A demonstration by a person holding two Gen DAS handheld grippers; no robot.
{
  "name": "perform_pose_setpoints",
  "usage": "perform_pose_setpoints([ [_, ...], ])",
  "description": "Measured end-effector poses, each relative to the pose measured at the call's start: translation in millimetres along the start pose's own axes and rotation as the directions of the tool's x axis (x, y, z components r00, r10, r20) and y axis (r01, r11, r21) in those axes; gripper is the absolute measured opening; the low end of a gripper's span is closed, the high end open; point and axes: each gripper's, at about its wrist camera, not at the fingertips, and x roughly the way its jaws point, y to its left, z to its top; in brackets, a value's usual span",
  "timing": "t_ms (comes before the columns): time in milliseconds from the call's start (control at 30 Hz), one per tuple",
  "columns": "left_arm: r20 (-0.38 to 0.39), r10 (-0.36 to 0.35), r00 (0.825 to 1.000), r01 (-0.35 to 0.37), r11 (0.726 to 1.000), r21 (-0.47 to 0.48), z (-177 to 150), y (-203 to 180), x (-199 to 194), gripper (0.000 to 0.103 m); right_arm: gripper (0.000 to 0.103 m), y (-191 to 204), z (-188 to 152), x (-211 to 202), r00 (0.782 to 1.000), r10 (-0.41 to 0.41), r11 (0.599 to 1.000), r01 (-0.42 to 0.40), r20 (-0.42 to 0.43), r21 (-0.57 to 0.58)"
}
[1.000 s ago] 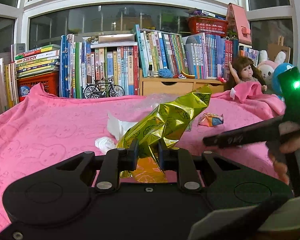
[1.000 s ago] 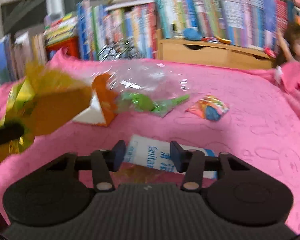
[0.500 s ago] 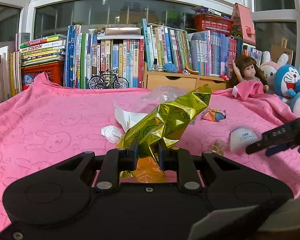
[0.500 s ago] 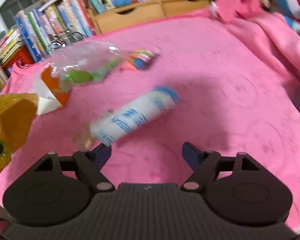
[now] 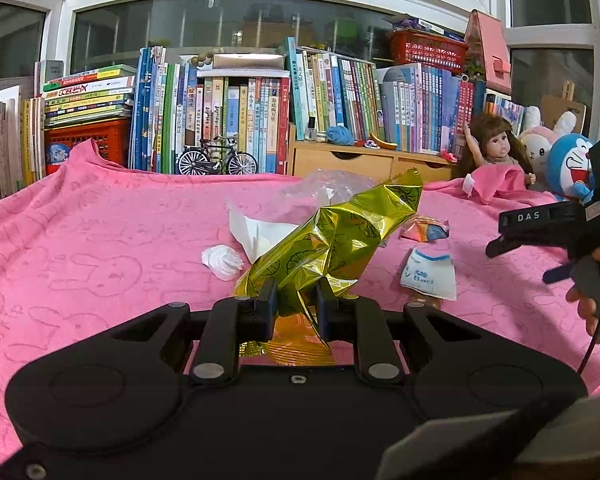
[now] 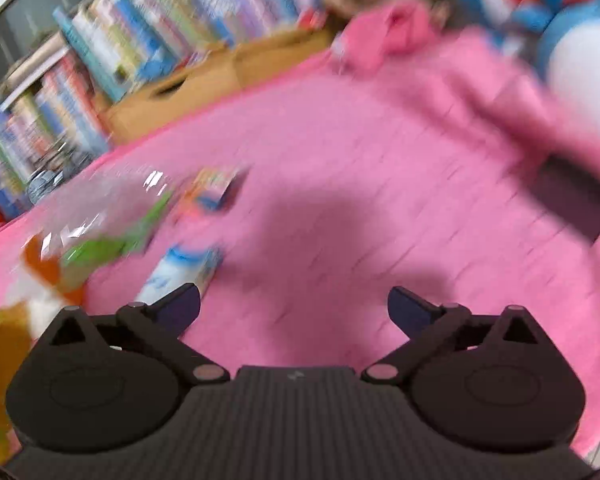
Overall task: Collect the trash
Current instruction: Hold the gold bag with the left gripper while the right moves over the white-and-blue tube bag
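On a pink blanket [image 5: 100, 240] strewn with litter, the left gripper [image 5: 296, 304] pinches the lower end of a gold foil bag [image 5: 340, 240], which stands up and away from its jaws; a crumpled tissue [image 5: 220, 260] lies just left of the bag, a white paper [image 5: 256, 232] behind it. To the right of that gripper, a white-and-blue packet [image 5: 430, 274] lies flat on the blanket, with a small colourful wrapper [image 5: 426, 230] beyond it and a clear plastic bag [image 5: 324, 188] farther back. At far right the right gripper [image 6: 294, 308] hangs over bare blanket, its jaws opening wide with nothing between them; in its own blurred view the packet [image 6: 180, 276] sits ahead of its left finger, outside the gap. The step in hand looks like gathering loose trash toward the foil bag. To do it well, the right gripper should probably swing left until the packet lies squarely between its fingers, come down low enough to catch the flat packet rather than the cloth, and only then close, while the left holds the bag steady.
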Motion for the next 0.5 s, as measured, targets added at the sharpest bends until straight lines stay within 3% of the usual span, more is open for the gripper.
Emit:
perform_pose_setpoints([
  [100,-0.005,0.003,1.000,-0.003,1.000,-0.010,-1,0,2,0.018,0.103,13,-2,14,0.983,0.140,0.990,-0.136,-0.121,0.040],
  [167,-0.009,-0.001,1.000,0.001,1.000,-0.024,-2,-1,3,0.018,0.103,26,-5,26,0.969,0.181,0.983,-0.172,-0.166,0.067],
  [267,-0.010,-0.003,1.000,0.003,1.000,-0.024,-2,-3,3,0.018,0.103,49,-8,45,0.960,0.190,0.980,-0.173,-0.208,0.097],
  [367,-0.011,-0.003,1.000,0.003,1.000,-0.018,-2,-3,3,0.018,0.102,75,-9,58,0.974,0.117,0.992,-0.108,-0.195,0.058],
  [433,-0.013,-0.006,1.000,0.006,1.000,-0.022,-2,-3,3,0.018,0.094,82,-9,62,0.980,0.086,0.996,-0.080,-0.181,0.038],
  [500,-0.012,-0.007,1.000,0.007,1.000,-0.023,-3,-3,2,0.018,0.068,89,-10,59,0.981,0.079,0.996,-0.083,-0.177,-0.015],
])
